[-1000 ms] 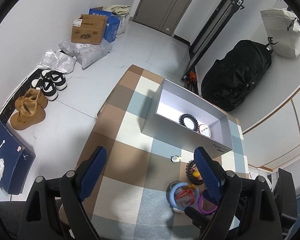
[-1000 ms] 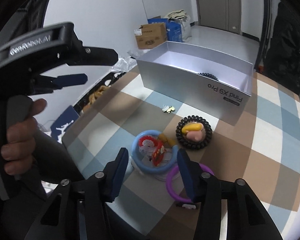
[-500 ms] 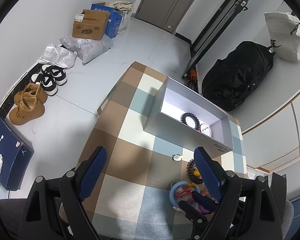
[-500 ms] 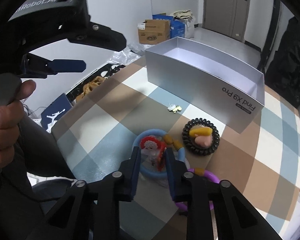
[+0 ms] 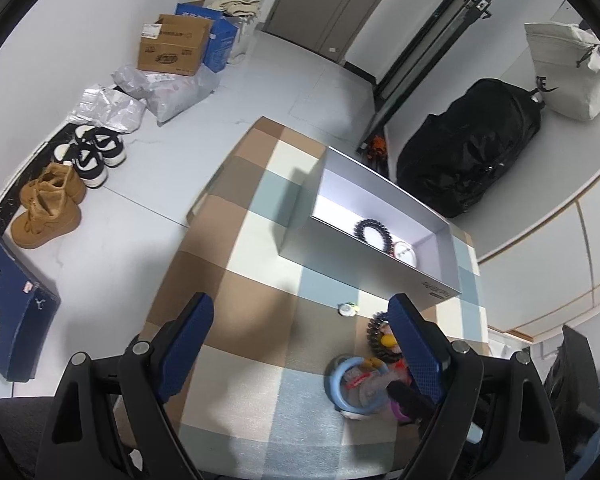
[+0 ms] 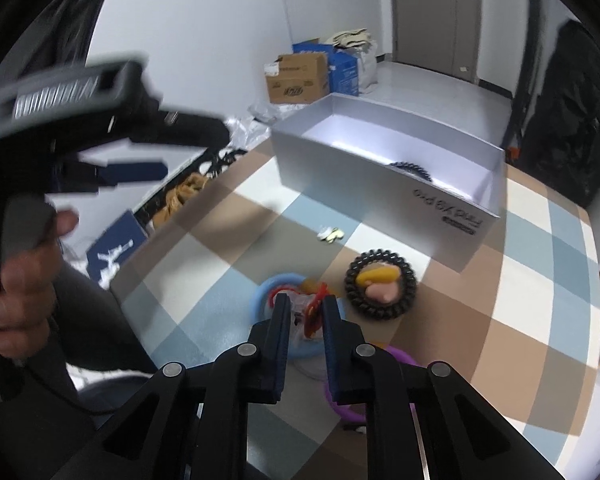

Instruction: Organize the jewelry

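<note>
The right claw point(image 6: 306, 314) is clenched on a small red-and-clear trinket point(image 6: 310, 308) that sits within the blue ring point(image 6: 262, 292) on the table point(image 6: 540, 280); both pads press against the trinket from either side. The left claw point(image 5: 300, 344) is released, its jaws standing wide apart with nothing between them, held above the checked table surface by a hand point(image 6: 24, 296) visible at the left edge of the right wrist view.

A purple ring point(image 6: 404, 360) lies just beside the blue ring, partly hidden under the right claw. A black coil hair tie point(image 6: 380, 286) lies near the blue ring, with a yellow piece point(image 6: 376, 276) and a pink piece point(image 6: 382, 292) inside its loop. A small pale item point(image 6: 330, 234), too small to identify, lies between the coil and the grey box point(image 6: 340, 168).

The grey box stands open at the far side of the table. Inside it lie a second dark coil hair tie point(image 5: 370, 232) and a round white item point(image 5: 404, 252), next to each other.
</note>
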Demonstrator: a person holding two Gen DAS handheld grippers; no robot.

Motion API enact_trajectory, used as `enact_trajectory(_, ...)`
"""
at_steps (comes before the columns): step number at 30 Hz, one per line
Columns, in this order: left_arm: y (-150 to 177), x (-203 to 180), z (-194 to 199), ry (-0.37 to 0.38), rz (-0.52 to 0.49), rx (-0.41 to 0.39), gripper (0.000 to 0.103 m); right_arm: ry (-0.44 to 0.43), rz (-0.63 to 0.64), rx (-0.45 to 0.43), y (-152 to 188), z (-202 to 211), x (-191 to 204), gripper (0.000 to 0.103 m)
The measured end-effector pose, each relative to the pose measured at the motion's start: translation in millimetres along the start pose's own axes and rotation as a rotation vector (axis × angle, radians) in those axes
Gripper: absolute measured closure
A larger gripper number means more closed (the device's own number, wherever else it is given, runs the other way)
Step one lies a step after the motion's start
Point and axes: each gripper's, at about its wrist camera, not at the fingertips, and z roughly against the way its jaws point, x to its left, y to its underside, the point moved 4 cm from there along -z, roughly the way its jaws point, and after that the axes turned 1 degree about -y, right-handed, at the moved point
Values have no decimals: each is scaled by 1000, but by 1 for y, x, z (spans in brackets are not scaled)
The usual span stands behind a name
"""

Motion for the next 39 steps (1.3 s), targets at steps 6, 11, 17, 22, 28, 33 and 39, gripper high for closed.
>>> enact_trajectory(6,8,-20,3,66,-107,-18,17,-8,-101,-45,-7,16,-21,88)
enact_trajectory(11,28,-42,-3,69,-244,41,18,27,-187,-85,-8,33,-43,88)
enact_trajectory(17,55,-63,-13,34,-410,105,36,57,-265,-129,-11,49,-66,88)
enact_trajectory(22,64,-70,-16,3,-481,110,54,56,-284,-141,-10,55,-70,88)
enact_trajectory(28,69,-68,-27,-16,-512,146,85,49,-294,-162,-12,60,-72,88)
enact_trajectory(33,72,-72,-30,-30,-550,145,86,42,-305,-180,-13,67,-74,88)
enact_trajectory(39,70,-74,-34,-43,-545,141,86,39,-311,-189,-12,71,-76,88)
